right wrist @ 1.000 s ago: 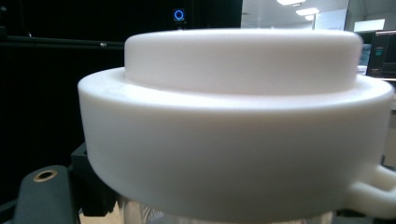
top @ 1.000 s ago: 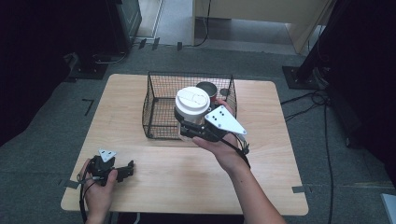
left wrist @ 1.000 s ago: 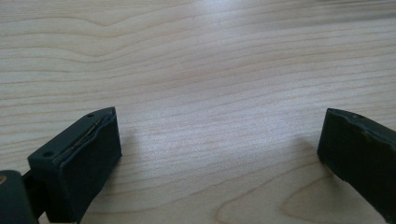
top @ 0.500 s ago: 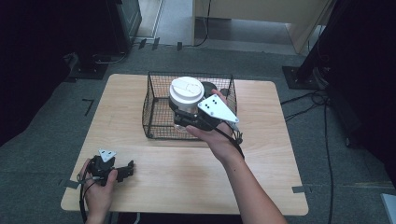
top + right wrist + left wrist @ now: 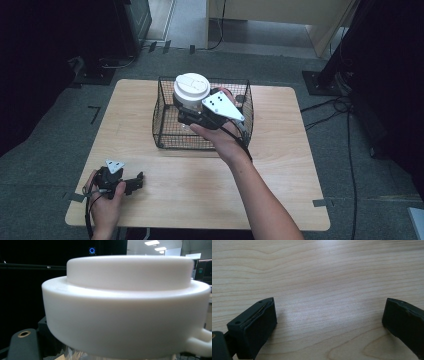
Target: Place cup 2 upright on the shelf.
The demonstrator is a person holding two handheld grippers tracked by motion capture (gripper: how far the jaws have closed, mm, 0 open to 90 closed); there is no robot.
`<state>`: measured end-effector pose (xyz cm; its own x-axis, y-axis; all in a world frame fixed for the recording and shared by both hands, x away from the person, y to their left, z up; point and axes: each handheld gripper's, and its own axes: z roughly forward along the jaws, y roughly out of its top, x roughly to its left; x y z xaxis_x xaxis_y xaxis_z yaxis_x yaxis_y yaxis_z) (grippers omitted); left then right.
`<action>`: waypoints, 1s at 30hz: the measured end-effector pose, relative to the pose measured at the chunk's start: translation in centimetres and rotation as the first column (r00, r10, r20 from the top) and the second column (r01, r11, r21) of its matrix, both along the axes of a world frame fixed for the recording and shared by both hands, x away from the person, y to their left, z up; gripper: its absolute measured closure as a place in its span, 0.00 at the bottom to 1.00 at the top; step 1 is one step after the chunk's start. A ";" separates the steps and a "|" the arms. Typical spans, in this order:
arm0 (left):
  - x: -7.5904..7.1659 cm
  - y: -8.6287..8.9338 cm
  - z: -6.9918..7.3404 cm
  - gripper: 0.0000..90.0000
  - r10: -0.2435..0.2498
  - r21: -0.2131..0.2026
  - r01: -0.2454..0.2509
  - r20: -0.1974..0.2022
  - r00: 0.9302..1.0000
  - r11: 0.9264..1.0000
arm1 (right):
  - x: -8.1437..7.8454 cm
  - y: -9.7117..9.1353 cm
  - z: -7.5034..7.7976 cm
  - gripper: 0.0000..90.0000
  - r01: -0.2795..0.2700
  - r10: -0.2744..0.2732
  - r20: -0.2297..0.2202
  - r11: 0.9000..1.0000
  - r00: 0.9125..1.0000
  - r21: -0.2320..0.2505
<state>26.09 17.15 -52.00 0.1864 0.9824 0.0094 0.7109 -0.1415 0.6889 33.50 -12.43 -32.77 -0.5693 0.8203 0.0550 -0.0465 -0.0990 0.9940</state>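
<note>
Holding one white-lidded cup [image 5: 191, 91] above one wire basket [image 5: 165, 131] on the desk [image 5: 280, 165], right gripper [image 5: 186, 116] jaws clenched on the cup below its lid. Resting one left gripper [image 5: 131, 183] at the desk's near left corner, jaws released, nothing between them.

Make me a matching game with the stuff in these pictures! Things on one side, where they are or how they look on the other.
Things:
1. white round plastic lid
2. black wire basket
3. left hand-held gripper
4. right hand-held gripper

States:
A. open, resting low at the table's near edge
B. standing on the wooden table
C. shut on a container
D. on top of the held container

Pairs: 1-D, 2-B, 3-A, 4-C
</note>
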 end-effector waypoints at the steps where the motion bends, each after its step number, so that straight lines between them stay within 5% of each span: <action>1: 0.0 0.0 0.0 0.00 -0.001 0.001 0.001 0.000 1.000 1.000 | 0.2 0.2 0.0 0.17 0.000 0.000 0.002 1.000 1.000 -0.001; 14: 0.0 0.0 0.0 0.00 0.000 0.000 0.000 0.003 1.000 1.000 | 2.8 1.5 -1.0 0.17 0.018 -0.018 -0.010 1.000 1.000 -0.015; 30: 0.0 0.0 0.0 0.00 0.000 0.000 0.000 0.003 1.000 1.000 | 6.4 2.6 -4.2 0.18 0.053 -0.055 -0.042 0.998 0.998 -0.044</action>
<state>26.10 17.16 -52.02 0.1867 0.9824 0.0096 0.7089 -0.1415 0.6910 39.89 -9.82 -36.97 -0.5217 0.8520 0.0433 -0.0073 -0.0552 0.9985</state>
